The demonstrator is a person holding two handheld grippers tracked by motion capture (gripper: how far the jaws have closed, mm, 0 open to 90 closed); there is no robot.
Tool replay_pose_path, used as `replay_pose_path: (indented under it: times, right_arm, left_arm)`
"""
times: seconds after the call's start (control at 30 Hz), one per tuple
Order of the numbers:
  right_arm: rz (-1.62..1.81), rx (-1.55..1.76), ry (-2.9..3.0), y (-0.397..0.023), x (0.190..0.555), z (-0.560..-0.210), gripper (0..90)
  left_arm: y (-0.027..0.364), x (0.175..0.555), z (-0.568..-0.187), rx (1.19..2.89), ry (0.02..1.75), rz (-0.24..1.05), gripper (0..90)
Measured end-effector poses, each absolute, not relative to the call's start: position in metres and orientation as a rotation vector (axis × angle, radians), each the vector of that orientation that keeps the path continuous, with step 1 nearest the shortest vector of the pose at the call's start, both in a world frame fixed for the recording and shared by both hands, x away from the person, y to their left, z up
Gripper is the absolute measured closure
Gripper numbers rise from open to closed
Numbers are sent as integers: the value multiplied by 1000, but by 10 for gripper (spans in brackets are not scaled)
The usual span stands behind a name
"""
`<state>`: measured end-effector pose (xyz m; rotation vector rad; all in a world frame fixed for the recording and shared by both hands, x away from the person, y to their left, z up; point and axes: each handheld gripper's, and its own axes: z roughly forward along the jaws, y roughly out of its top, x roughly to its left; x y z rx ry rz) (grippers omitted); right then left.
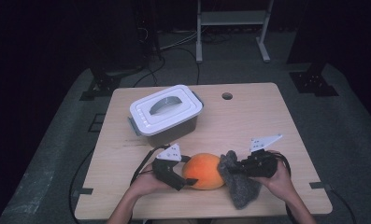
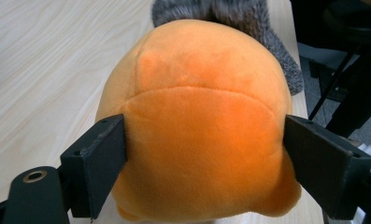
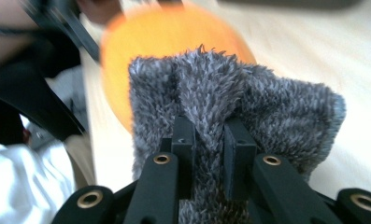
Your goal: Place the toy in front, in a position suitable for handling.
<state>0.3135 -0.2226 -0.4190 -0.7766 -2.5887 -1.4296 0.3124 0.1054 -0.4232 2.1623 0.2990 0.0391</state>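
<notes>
On the wooden surface [image 1: 248, 121], near its front edge, an orange plush [image 1: 203, 171] lies between the two hands. The left tongs [image 1: 185, 179] straddle it from the left: in the left gripper view the jaws stand wide apart, one against each flank of the plush [image 2: 197, 135], pressing on its sides and so gripping it. Just right of the plush, touching it, sits a grey fuzzy cloth [image 1: 238, 179], bunched and hanging toward the front edge. The right tongs [image 1: 237, 169] come in from the right and are nearly closed, pinching a fold of the cloth; the right gripper view shows the two jaws close together with a ridge of grey pile [image 3: 220, 107] squeezed between them and the plush [image 3: 164, 42], blurred, behind it. Farther back, left of centre and well apart from the hands, stands a grey box [image 1: 167, 119] with its white lid on, the handle lying flat. A small round hole [image 1: 227, 96] marks the surface near its far edge.
</notes>
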Motion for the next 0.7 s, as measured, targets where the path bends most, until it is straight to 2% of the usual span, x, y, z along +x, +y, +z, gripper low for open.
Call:
replay_pose_path:
  times: [0.17, 0.37, 0.5, 0.7]
  right_arm:
    - [-1521, -737, -2569, -212, 312, -409, 769]
    - [-1425, -745, -2596, -213, 313, -419, 767]
    - [-1394, -736, -2593, -217, 312, -421, 764]
    - [-1531, -664, -2583, -208, 305, -397, 766]
  left_arm:
    - [96, 307, -420, 2170, 240, 71, 152]
    - [100, 313, -420, 2164, 318, 10, 90]
    - [100, 312, -422, 2168, 309, 15, 126]
    - [96, 307, -420, 2169, 244, 56, 146]
